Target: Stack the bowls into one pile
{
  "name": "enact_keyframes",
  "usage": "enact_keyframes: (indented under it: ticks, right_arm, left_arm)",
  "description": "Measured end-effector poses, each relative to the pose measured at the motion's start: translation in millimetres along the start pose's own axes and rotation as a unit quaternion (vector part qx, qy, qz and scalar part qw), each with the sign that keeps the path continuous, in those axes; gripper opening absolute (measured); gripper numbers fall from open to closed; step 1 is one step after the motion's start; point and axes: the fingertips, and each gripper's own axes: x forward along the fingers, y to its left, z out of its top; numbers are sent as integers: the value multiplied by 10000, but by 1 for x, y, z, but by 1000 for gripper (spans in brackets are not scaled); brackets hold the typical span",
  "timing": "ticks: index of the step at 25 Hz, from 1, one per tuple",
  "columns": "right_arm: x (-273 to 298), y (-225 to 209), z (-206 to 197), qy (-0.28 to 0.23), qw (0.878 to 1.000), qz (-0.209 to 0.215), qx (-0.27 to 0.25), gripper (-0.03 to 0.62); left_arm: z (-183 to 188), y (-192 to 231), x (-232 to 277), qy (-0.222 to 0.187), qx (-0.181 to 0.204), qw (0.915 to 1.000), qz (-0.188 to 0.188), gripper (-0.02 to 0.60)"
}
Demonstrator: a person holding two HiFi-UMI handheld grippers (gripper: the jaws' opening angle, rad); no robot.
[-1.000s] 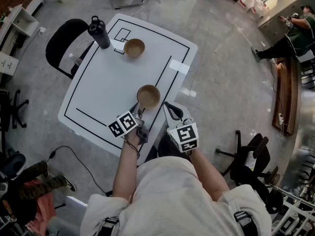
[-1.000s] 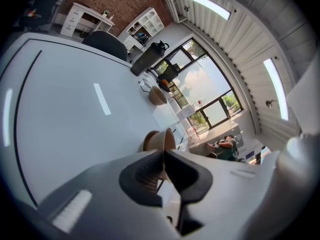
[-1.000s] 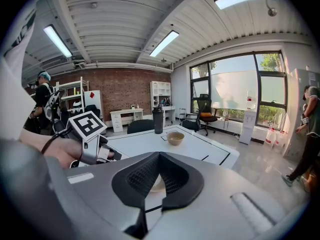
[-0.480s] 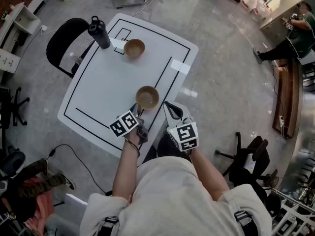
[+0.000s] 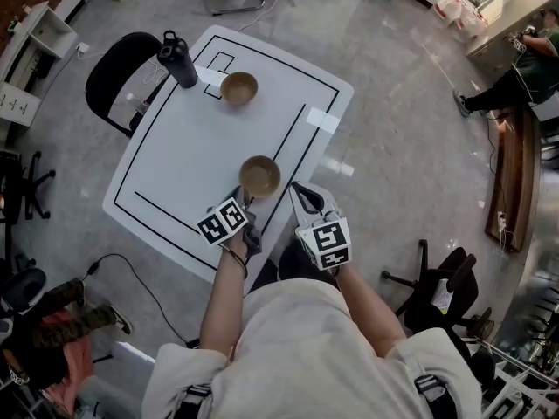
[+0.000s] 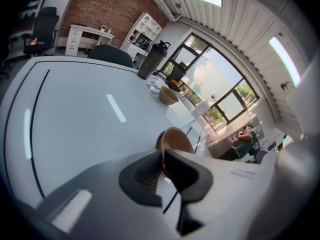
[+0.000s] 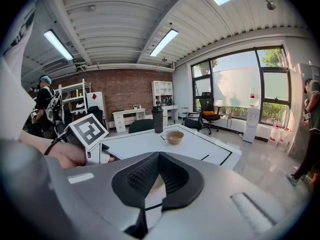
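Note:
Two brown bowls are on the white table (image 5: pixel 183 147). The near bowl (image 5: pixel 259 175) is by the front right edge, and my left gripper (image 5: pixel 244 197) is shut on its near rim. In the left gripper view the rim of the near bowl (image 6: pixel 175 140) stands tilted between the pads of the left gripper (image 6: pixel 163 161), whose jaws have just been opening slightly. The far bowl (image 5: pixel 238 87) rests upright at the back, also visible as the far bowl (image 6: pixel 168 95) and the far bowl (image 7: pixel 174 137). My right gripper (image 5: pixel 299 190) hovers shut and empty off the table's right edge, seen close up as the right gripper (image 7: pixel 157 156).
A dark bottle (image 5: pixel 177 58) stands at the table's back left corner, close to the far bowl. A black chair (image 5: pixel 113 77) is behind the left side. Black tape lines mark the tabletop. A person (image 5: pixel 515 72) sits far off to the right.
The near bowl has shifted very slightly toward me in the left gripper's hold. The right gripper and the far bowl have stayed put.

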Motion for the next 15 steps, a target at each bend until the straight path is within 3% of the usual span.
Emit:
enact_keyframes:
  ticks: [9, 15]
  right_arm:
    - [-2, -14, -6, 35, 9999, 92, 24, 0]
    - [0, -20, -6, -6, 9996, 287, 51, 0]
  left_arm:
    - [3, 1, 1, -171, 163, 9992, 320, 17]
    - [11, -6, -14, -496, 611, 9953, 561, 7]
